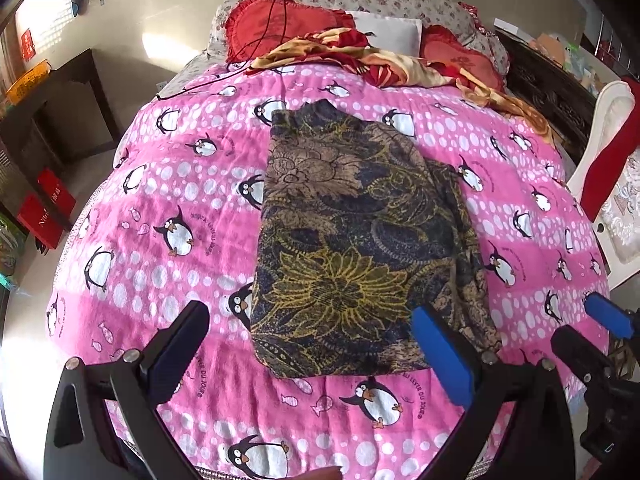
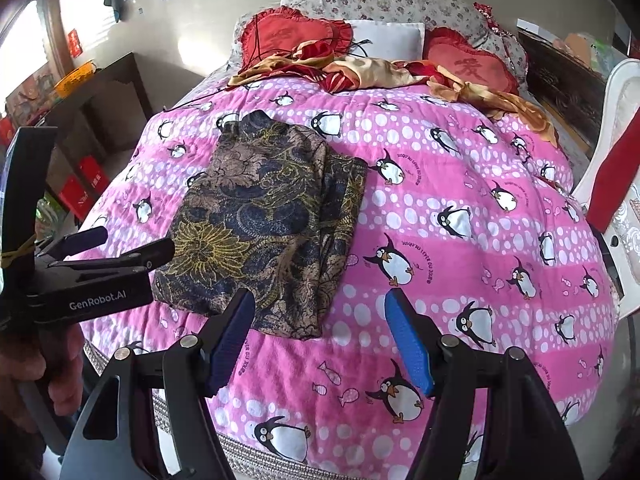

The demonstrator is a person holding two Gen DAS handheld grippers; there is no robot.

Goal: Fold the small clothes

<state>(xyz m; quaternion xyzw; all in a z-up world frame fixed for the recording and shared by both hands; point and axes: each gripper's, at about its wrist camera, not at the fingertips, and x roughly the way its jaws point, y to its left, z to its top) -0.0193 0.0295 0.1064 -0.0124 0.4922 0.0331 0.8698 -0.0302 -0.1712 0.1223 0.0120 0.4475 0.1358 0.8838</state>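
Hovering w/ jaws apart, nothing gripped: left gripper (image 1: 318,354) and right gripper (image 2: 320,342) at the near hem of the floral garment (image 1: 356,236). Looks already folded lengthwise, hard to confirm. Next: pinch both near corners evenly, fold away. Penguin quilt (image 1: 160,184) soft; red pillows (image 1: 280,24) beyond.

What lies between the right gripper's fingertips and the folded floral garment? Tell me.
Only bare pink penguin blanket; the right gripper is open beside the garment, its left finger overlapping the near edge in the right wrist view.
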